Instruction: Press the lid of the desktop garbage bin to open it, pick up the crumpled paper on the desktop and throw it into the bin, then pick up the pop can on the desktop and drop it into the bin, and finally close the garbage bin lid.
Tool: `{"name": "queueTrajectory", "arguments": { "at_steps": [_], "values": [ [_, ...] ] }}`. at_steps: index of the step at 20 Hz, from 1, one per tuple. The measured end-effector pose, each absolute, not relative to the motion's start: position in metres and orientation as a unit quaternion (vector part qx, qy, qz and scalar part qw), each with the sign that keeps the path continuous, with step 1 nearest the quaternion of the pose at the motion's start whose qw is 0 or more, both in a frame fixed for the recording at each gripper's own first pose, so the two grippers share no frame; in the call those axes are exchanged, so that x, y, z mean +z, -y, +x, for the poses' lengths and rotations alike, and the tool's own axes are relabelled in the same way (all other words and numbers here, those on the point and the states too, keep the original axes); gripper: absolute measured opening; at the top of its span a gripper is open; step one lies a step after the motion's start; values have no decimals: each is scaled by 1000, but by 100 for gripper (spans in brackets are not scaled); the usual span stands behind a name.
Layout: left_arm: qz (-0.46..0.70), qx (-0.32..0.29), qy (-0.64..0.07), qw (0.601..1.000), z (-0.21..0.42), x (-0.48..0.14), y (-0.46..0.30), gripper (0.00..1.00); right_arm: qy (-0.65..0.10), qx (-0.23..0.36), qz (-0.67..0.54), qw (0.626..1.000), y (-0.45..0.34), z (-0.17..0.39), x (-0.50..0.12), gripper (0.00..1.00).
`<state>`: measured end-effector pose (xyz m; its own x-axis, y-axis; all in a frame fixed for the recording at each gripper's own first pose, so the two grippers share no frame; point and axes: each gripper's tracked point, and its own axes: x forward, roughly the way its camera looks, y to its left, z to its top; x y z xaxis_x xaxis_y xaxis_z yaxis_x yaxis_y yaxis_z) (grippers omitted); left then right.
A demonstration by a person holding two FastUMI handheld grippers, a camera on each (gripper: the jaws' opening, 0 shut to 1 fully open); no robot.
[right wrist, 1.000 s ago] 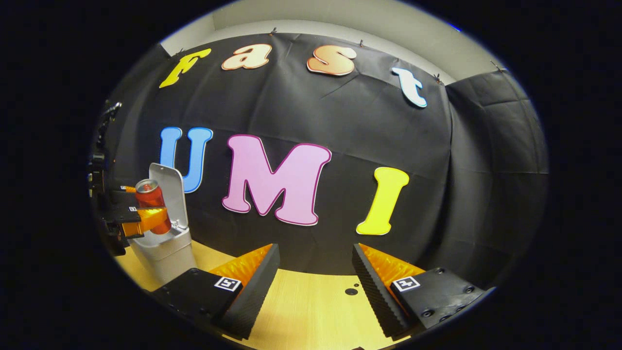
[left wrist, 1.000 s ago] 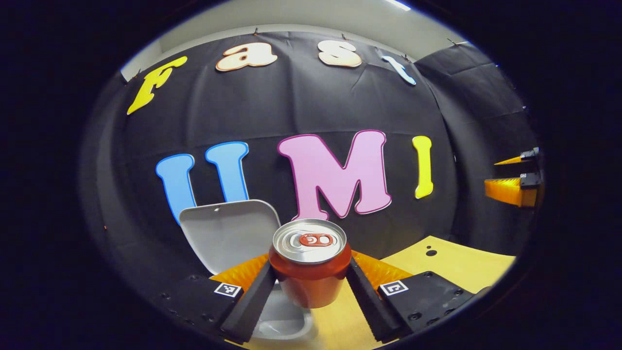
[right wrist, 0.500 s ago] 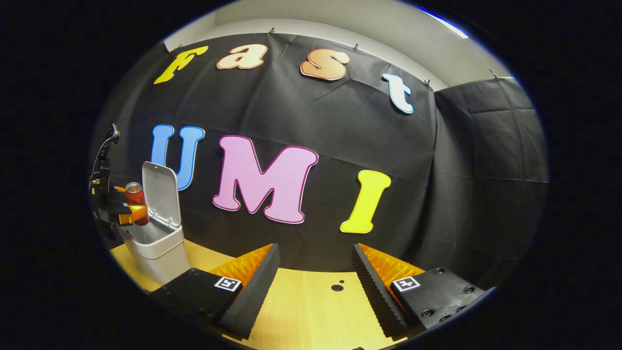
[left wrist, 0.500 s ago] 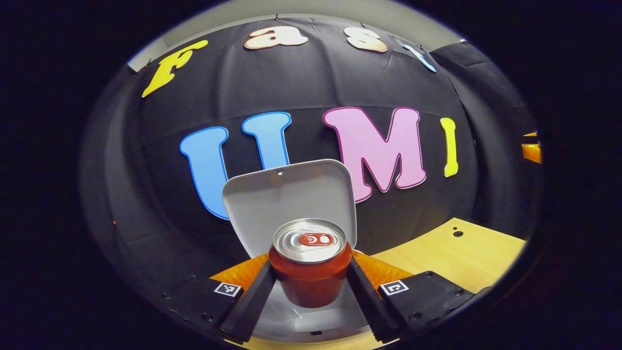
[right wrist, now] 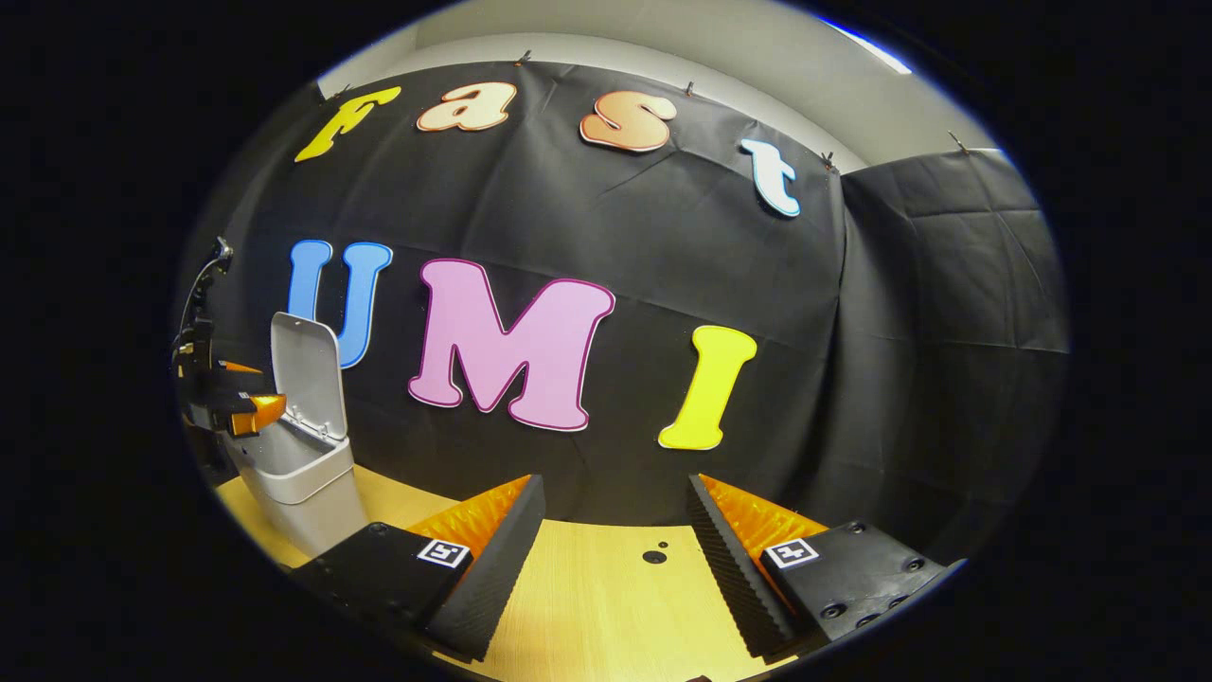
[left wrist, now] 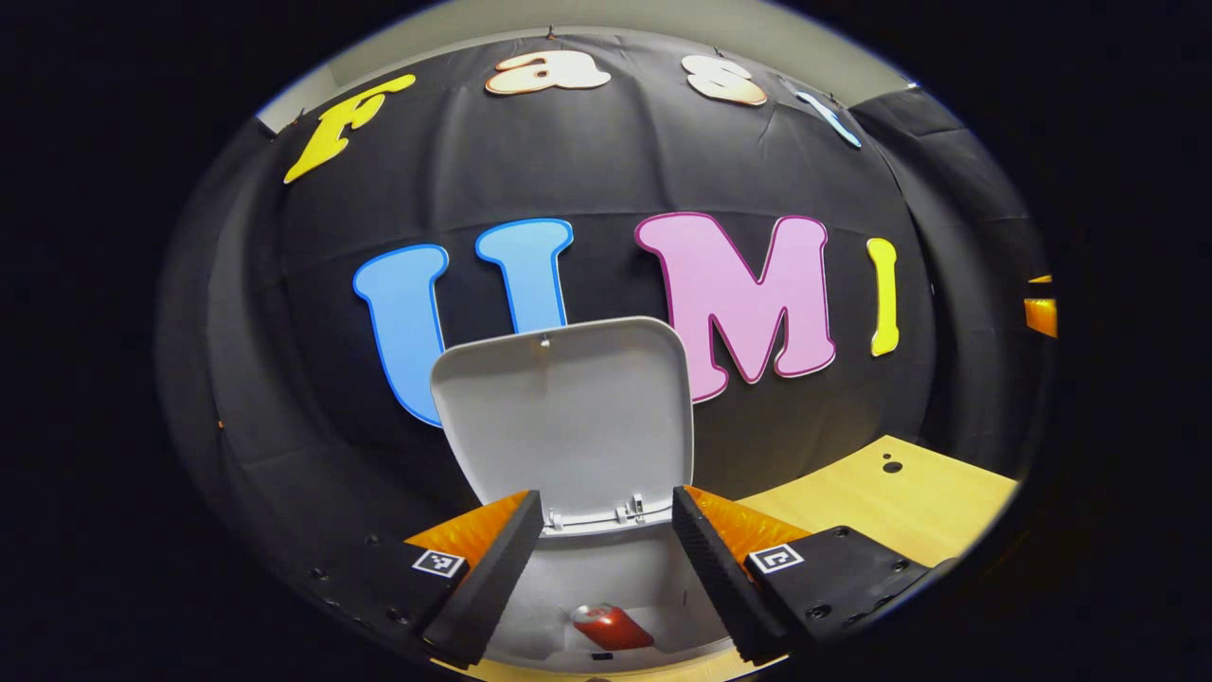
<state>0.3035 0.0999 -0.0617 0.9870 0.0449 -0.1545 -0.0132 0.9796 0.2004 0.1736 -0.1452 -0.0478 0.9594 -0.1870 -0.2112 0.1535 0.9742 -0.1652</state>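
Observation:
In the left gripper view, the grey bin's lid (left wrist: pixel 566 417) stands upright and open. Down inside the bin (left wrist: pixel 559 597) lies the red pop can (left wrist: pixel 611 627). My left gripper (left wrist: pixel 606 530) hangs open above the bin's mouth with nothing between its fingers. In the right gripper view the same bin (right wrist: pixel 298 469) stands at the far left of the wooden table (right wrist: pixel 606 616), lid (right wrist: pixel 308 374) raised, with the left gripper (right wrist: pixel 241 407) over its opening. My right gripper (right wrist: pixel 615 526) is open and empty above the table, well to the right of the bin. The crumpled paper cannot be made out.
The black cloth wall rises directly behind the bin and the table. A small dark hole (right wrist: pixel 653 557) marks the tabletop ahead of the right gripper. In the left gripper view the table (left wrist: pixel 900 502) stretches off to the right of the bin.
The left gripper opened and the red can dropped from between its fingers into the bin. The right gripper has hardly moved.

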Motion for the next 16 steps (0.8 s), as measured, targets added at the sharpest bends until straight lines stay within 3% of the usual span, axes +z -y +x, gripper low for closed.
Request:
{"name": "queueTrajectory", "arguments": {
  "at_steps": [8,16],
  "values": [
    [86,6,-49,995,332,37,-101,93,-106,-78,-19,991,131,202,-41,96],
    [57,15,-47,997,409,51,-114,92,-131,-50,-29,990,114,216,-59,97]
  ]
}}
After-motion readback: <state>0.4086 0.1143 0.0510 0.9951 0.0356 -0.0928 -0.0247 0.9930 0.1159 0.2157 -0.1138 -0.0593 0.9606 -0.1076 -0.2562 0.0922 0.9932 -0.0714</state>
